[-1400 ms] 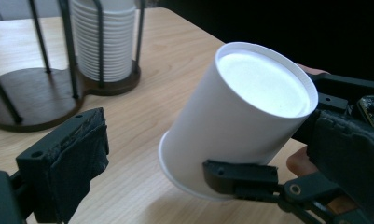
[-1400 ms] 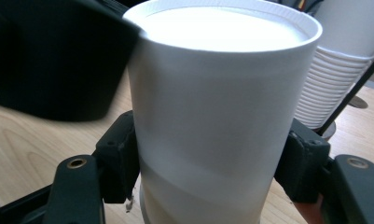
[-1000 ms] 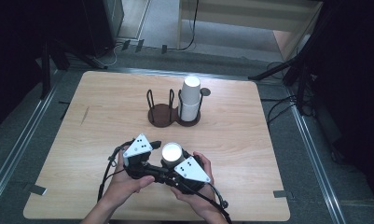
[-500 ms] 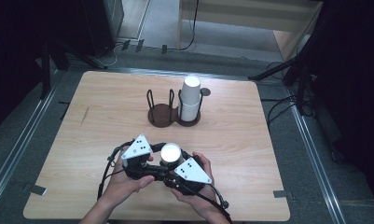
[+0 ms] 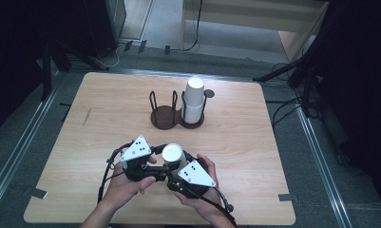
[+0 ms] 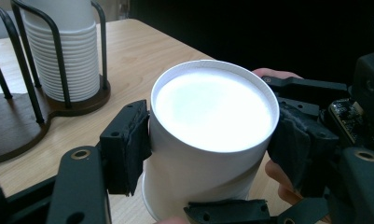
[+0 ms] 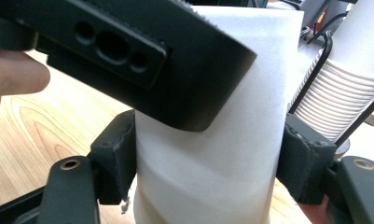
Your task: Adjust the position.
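Near the front edge of the pale wooden table (image 5: 102,118), close to the person's side, with wide bare wood to the left, to the right and ahead up to the rack. Well apart, toward the table's far middle: a dark brown two-ring cup holder of wood base and black wire uprights (image 5: 163,116), its right ring loaded with a tall stack of white paper cups (image 5: 194,100), its left ring bare. Between the two tools, at the front centre: a single white paper cup (image 5: 172,154), upside down with its flat bottom facing up, raised off the wood as far as can be told. Left gripper (image 6: 208,135), black with a grey three-cornered plate, clamped on that single cup, one padded jaw pressed to each side of the wall just under the rim of the bottom. Right gripper (image 7: 208,161) likewise clenched on the same cup, pads touching the white wall on both sides lower down, with a black jaw of the other tool crossing in front of the cup's upper part. Both tools drawn tight together around the cup, hands wrapped beneath them. Stack and wire uprights just behind the held cup in both gripper views.
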